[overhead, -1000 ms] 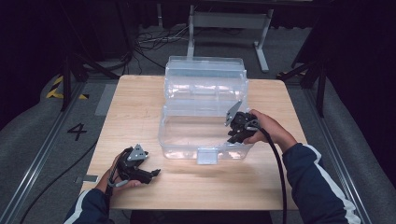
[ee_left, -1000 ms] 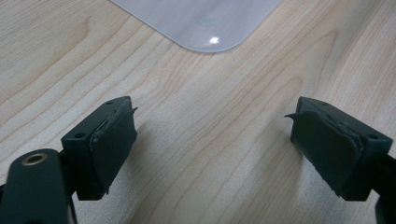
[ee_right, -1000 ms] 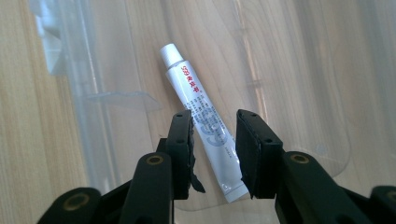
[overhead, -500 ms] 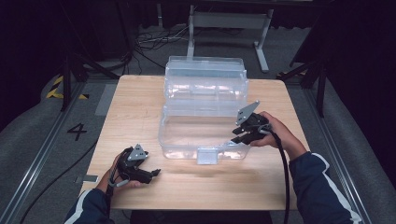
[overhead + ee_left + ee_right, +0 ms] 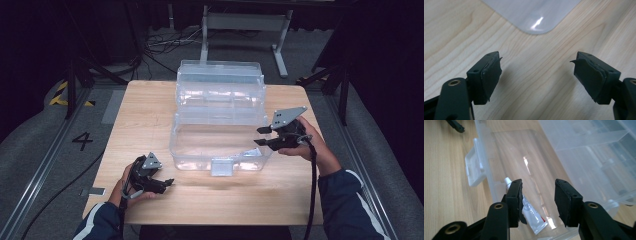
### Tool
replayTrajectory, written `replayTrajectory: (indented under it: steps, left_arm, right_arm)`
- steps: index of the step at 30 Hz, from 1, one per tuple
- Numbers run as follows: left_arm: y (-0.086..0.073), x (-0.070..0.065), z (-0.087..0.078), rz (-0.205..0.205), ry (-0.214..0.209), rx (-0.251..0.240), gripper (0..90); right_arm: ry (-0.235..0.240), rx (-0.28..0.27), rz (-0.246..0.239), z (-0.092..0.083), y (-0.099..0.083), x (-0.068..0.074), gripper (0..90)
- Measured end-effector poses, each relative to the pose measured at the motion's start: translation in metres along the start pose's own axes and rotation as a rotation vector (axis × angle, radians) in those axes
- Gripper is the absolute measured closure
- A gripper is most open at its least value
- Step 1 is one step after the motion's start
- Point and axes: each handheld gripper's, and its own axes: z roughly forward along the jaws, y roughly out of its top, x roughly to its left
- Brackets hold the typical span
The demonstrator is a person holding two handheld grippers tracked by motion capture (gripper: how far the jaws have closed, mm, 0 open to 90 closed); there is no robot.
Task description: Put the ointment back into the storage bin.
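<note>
Pale wood grain runs across the table, and nearest the person's edge the left gripper lies low over it, held in the left hand at the front left corner. Its jaws stand wide apart and have just been closing a little, with nothing between them; in the left gripper view bare wood shows in the gap, and a rounded corner of the clear plastic box sits just beyond.

Farther in, the clear plastic box stands open at the middle of the table, its front latch facing the person. Its lower tub is shallow and see-through. In the right gripper view a small white tube with a white cap and a bit of red print lies on the floor of that tub, close against the front wall and near the right end.

At the box's right end the right gripper hovers just above the rim, held in the right hand, with a black cable trailing back along the sleeve. Its jaws are partly spread and have just been opening; they grip nothing, and the tube lies below them, apart from the pads.

Behind the tub the box's raised lid stands with its clear compartments
</note>
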Motion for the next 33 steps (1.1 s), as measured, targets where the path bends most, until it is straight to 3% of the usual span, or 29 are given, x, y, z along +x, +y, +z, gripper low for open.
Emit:
replayTrajectory:
  steps: [4,10,19,22,24,26,28,31,33]
  left_arm:
    - [0.008,-0.006,-0.008,0.013,0.013,-0.033,22.4]
    - [0.018,-0.010,-0.023,0.039,0.087,-0.045,20.6]
    - [0.035,-0.017,-0.045,0.066,0.105,-0.103,22.5]
    - [0.041,-0.021,-0.050,0.116,0.095,-0.104,22.8]
    - [0.046,-0.024,-0.052,0.143,0.092,-0.106,23.2]
    - [0.049,-0.025,-0.054,0.145,0.094,-0.114,23.4]
    - [0.052,-0.026,-0.056,0.152,0.088,-0.120,23.5]
    - [0.058,-0.029,-0.056,0.170,0.077,-0.118,24.5]
    - [0.062,-0.031,-0.056,0.186,0.056,-0.116,30.4]
  right_arm:
    - [-0.041,-0.035,0.005,-0.008,0.003,-0.002,55.1]
    - [-0.098,-0.113,0.004,-0.021,0.011,-0.009,49.1]
    - [-0.163,-0.121,0.001,-0.022,0.028,-0.035,46.1]
    - [-0.165,-0.126,0.004,-0.021,0.035,-0.042,46.0]
    - [-0.195,-0.092,-0.007,-0.018,0.044,-0.048,45.7]
    - [-0.200,-0.059,-0.010,-0.014,0.050,-0.054,44.9]
    - [-0.237,-0.022,-0.023,-0.010,0.055,-0.057,44.9]
    - [-0.231,-0.010,-0.021,-0.007,0.059,-0.060,45.0]
    - [-0.237,0.010,-0.024,-0.001,0.064,-0.064,45.1]
